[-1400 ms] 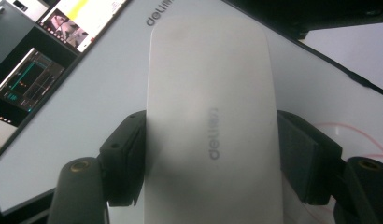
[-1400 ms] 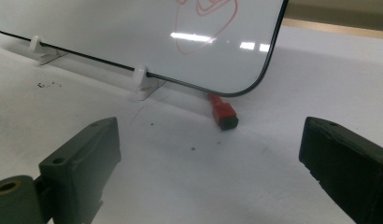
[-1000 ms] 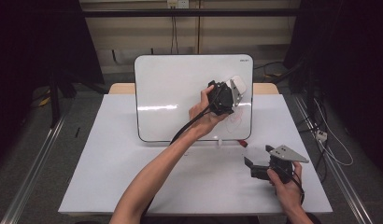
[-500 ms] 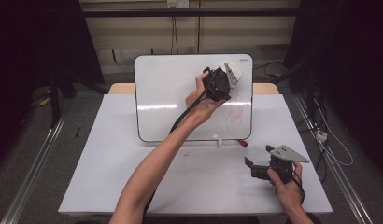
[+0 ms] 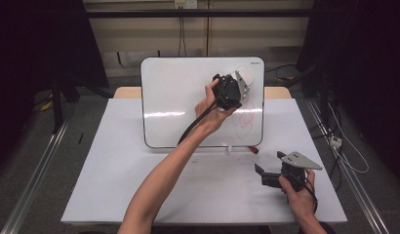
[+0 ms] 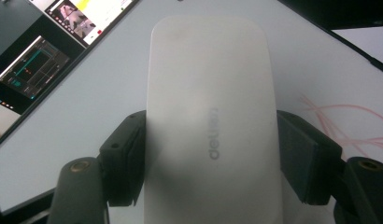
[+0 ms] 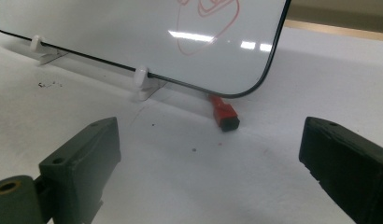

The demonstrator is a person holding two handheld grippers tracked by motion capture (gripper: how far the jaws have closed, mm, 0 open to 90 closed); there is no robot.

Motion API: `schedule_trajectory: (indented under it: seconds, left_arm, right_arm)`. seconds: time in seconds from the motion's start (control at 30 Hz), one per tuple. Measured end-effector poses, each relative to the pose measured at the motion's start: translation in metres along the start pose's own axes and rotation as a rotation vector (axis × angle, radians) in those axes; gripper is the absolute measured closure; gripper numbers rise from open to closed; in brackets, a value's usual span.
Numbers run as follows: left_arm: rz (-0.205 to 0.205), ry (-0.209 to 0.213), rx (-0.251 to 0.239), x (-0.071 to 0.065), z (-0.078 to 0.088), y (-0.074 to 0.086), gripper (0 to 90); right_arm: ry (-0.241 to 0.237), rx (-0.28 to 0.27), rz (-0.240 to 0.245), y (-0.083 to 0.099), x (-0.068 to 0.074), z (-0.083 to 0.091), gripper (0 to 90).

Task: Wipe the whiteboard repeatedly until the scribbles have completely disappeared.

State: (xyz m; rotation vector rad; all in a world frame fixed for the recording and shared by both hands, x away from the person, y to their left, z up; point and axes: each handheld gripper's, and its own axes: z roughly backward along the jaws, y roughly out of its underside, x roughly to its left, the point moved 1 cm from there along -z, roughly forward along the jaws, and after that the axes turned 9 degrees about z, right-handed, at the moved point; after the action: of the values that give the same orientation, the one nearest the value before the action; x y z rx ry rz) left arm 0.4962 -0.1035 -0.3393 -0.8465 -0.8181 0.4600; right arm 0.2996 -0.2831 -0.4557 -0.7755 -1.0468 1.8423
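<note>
Left gripper (image 5: 239, 83) risen up whiteboard (image 5: 178, 97), clamping "deli" eraser (image 6: 210, 116), right gripper (image 7: 208, 172) jaws apart, empty, white table (image 5: 115, 185), dark room.

A wooden table (image 5: 276, 91) covered by a white sheet (image 5: 115, 185) carries a glossy, black-rimmed whiteboard (image 5: 178, 97), propped tilted on small white clip feet (image 7: 141, 77). A short red marker (image 7: 223, 112) lies just beside the whiteboard's lower right corner, with dark specks nearby.
</note>
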Motion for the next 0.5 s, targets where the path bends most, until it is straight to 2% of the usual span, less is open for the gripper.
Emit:
schedule_trajectory:
  seconds: [0.33,0.37,0.5]
  left_arm:
    - [-0.023,0.019,-0.008,-0.016,0.003,0.012,31.1]
    - [-0.015,0.026,-0.012,-0.017,0.004,0.013,31.1]
    - [-0.031,0.036,-0.011,-0.024,0.005,0.018,31.1]
  right_arm:
    - [0.001,0.002,0.001,0.000,0.000,0.000,5.6]
    - [0.001,0.003,0.000,0.000,0.000,0.000,5.6]
    - [0.001,0.002,0.001,0.000,0.000,0.000,5.6]
